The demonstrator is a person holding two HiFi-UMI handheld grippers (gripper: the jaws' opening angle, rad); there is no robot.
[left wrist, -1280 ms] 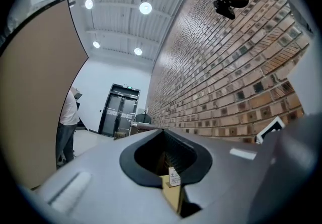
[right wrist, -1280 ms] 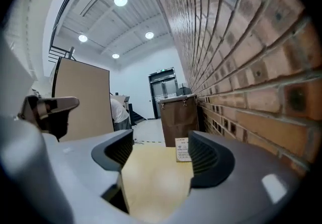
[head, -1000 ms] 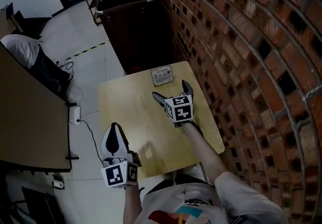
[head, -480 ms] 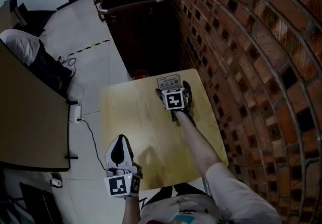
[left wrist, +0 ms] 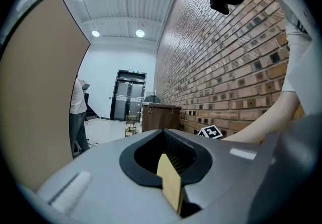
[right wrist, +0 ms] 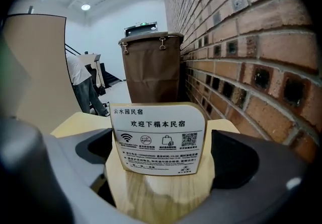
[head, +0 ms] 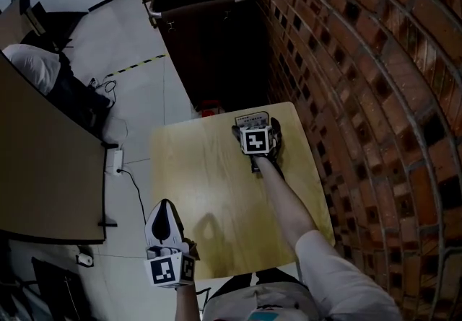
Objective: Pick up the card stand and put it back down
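The card stand (head: 250, 118), a small white printed sign, stands upright near the far edge of the wooden table (head: 209, 182). My right gripper (head: 255, 129) is open, one jaw on each side of the sign. In the right gripper view the card stand (right wrist: 158, 137) fills the space between the black pads, with a thin gap at each side, and my right gripper (right wrist: 162, 170) rests low over the tabletop. My left gripper (head: 164, 211) hangs off the table's near left corner, shut and holding nothing. Its closed jaws (left wrist: 170, 175) fill the left gripper view.
A brick wall (head: 361, 60) runs along the table's right side. A tall brown bin (head: 209, 31) stands just beyond the far edge. A large tan desk (head: 43, 168) is at the left, with a power strip (head: 118, 161) on the floor. A person (right wrist: 80, 82) stands far behind.
My right gripper has moved forward across the table until its jaws flank the card stand. The left gripper has stayed by the near left corner.
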